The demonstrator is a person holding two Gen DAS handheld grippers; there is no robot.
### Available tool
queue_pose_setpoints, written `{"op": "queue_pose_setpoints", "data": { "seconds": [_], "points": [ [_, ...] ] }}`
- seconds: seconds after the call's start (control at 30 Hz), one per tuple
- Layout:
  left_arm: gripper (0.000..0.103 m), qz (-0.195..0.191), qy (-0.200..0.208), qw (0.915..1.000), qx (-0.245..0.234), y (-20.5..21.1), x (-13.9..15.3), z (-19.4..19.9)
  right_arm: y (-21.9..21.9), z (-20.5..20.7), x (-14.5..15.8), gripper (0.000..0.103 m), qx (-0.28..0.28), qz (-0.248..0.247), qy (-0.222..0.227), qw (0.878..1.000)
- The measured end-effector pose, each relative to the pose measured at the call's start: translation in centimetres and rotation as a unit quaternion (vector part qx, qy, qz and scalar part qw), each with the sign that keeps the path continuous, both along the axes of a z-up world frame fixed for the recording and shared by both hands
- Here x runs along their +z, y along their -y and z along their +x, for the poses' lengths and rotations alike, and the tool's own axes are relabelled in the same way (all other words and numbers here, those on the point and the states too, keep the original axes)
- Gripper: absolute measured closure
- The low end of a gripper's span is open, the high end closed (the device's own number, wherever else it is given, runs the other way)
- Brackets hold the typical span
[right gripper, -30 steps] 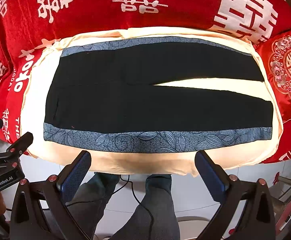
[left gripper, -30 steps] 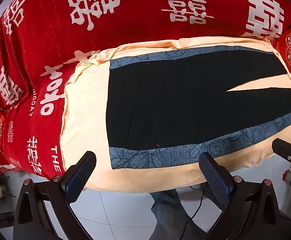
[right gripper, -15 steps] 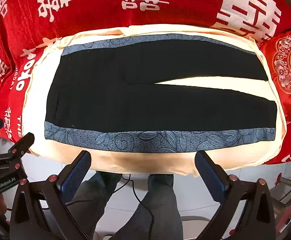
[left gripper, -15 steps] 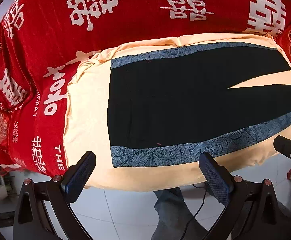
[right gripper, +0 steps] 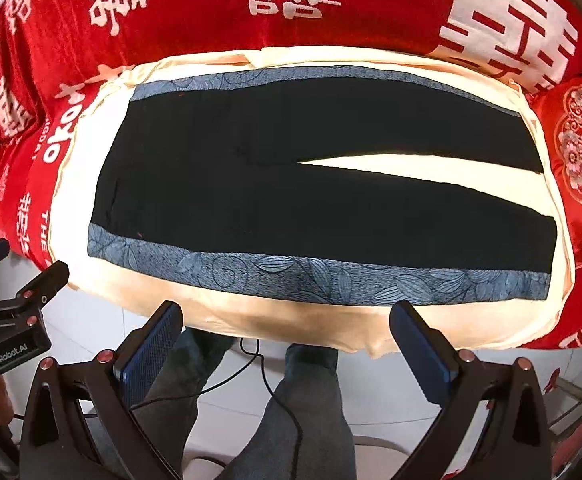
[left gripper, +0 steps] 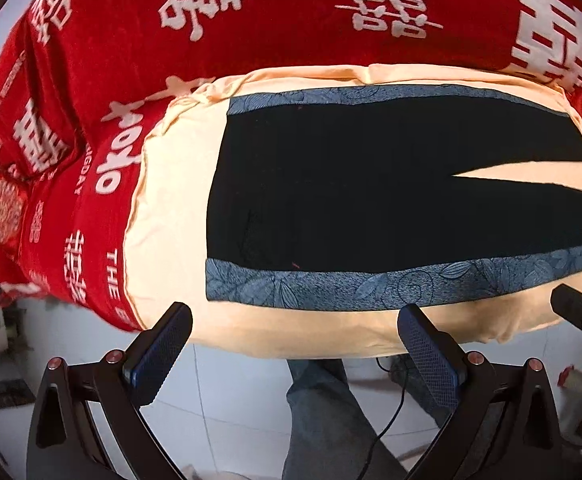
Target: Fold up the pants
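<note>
Black pants (right gripper: pixel 311 196) flat, beyond both spread jaws

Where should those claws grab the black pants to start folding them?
Probably along the near edge of the pants, the blue patterned strip, coming from the front. They lie flat with legs spread, and that edge is closest to both open grippers, left and right.

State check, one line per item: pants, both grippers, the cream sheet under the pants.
pants: unfolded, flat, both legs spread with a gap between them, waist at left of view.
left gripper: open, holding nothing, short of the near pant edge.
right gripper: open, holding nothing, short of the near pant edge.
cream sheet: spread under the pants, over the red bedding.
</note>
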State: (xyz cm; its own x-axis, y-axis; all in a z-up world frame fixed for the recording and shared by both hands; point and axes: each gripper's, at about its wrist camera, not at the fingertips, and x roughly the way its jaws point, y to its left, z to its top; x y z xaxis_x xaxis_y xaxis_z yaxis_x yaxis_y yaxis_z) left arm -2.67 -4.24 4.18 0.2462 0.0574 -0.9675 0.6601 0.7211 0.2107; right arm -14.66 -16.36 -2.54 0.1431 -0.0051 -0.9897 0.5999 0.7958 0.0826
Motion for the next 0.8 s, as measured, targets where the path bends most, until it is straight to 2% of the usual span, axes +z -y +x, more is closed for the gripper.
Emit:
{"op": "queue_pose_setpoints", "data": {
  "seconds": [0.13, 0.3, 0.57, 0.8],
  "points": [
    [0.000, 0.004, 0.000, 0.9997, 0.024, 0.2, -0.3, -0.7, 0.9, -0.3, -0.5, 0.000, 0.011, 0.001, -0.005, 1.000],
    [0.000, 0.018, -0.003, 0.9994, 0.029, 0.1, -1.0, -1.1, 1.7, -0.8, -1.1, 0.000, -0.010, 0.015, 0.004, 1.000],
    [0.000, 0.023, 0.000, 0.9996, -0.015, -0.6, -3.1, 0.0, 1.2, -0.8, -3.4, 0.000, -0.060, 0.027, 0.000, 0.998],
    [0.000, 0.040, -0.008, 0.9986, -0.036, -1.7, -4.6, 0.9, -0.5, -0.3, -5.0, 0.000, -0.079, 0.027, -0.017, 0.996]
  ]
}}
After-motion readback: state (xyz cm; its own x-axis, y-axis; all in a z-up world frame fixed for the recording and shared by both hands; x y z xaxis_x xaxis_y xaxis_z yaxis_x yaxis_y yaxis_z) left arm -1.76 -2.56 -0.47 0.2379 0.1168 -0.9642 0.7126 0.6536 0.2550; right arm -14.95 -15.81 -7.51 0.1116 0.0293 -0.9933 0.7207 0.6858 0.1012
